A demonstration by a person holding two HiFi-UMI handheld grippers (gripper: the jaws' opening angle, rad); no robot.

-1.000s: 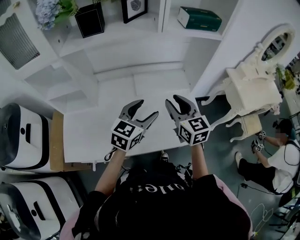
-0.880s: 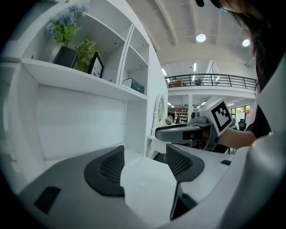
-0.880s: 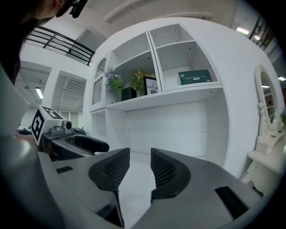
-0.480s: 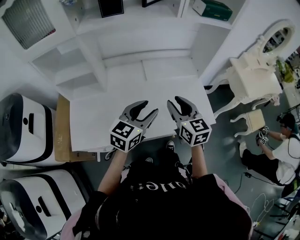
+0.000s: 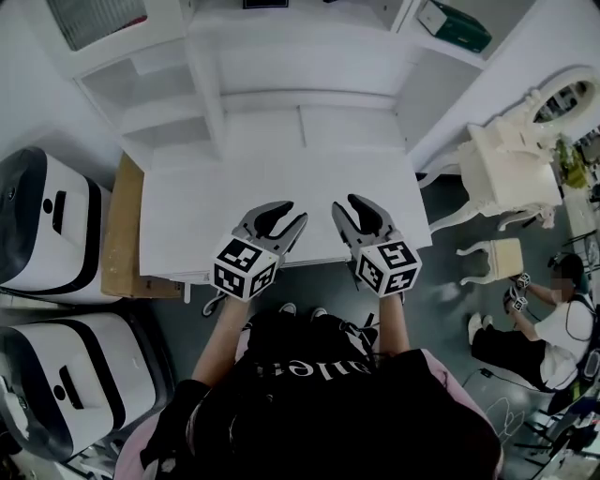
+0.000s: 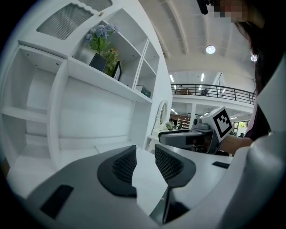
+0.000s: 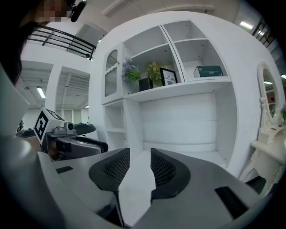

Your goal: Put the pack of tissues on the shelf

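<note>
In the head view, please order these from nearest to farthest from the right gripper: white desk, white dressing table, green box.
1. white desk, directly under it.
2. white dressing table, off to the right.
3. green box, back right, high up.

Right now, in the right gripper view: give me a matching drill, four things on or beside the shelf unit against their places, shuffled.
Things:
1 green pack
2 picture frame
3 black planter
4 oval mirror

Places:
A left of the frame
B on the white dresser
C alone in its compartment, right of the divider
D just left of the divider

Pairs: 1-C, 2-D, 3-A, 4-B
</note>
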